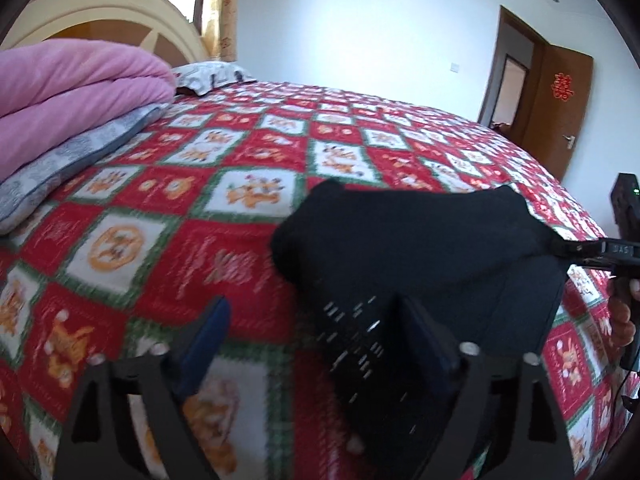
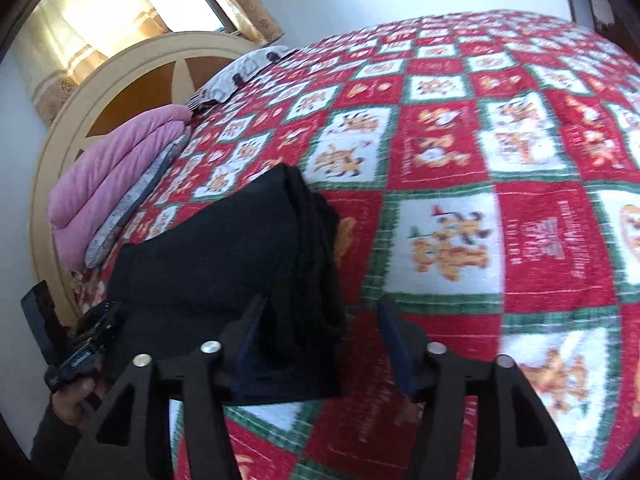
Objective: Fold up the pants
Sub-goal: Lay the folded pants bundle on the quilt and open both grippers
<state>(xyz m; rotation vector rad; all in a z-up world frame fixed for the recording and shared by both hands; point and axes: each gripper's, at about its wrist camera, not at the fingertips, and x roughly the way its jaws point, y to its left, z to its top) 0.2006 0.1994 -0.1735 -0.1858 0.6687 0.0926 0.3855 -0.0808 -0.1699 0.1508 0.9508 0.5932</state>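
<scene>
Black fabric pants (image 1: 420,248), folded into a thick bundle, on the red-and-white checked quilted bed (image 1: 160,200), lying crosswise between both grippers. Left gripper (image 1: 316,344) fingers spread at its left end; right gripper (image 2: 324,340) fingers spread, straddling its right edge.

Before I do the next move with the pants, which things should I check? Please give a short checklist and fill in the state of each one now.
1. Left tongs free: ok. The jaws stand wide apart and clamp nothing.
2. Right tongs free: ok. They are open; the layered edge of the pants lies between the jaws, unclamped.
3. Pants folded into a stack: ok. Several layers show at the edge in the right wrist view.
4. Pants lying flat on the bedspread: cannot tell. Both views are blurred.
5. Pink quilt away from the pants: ok. It lies by the headboard, apart from them.
</scene>
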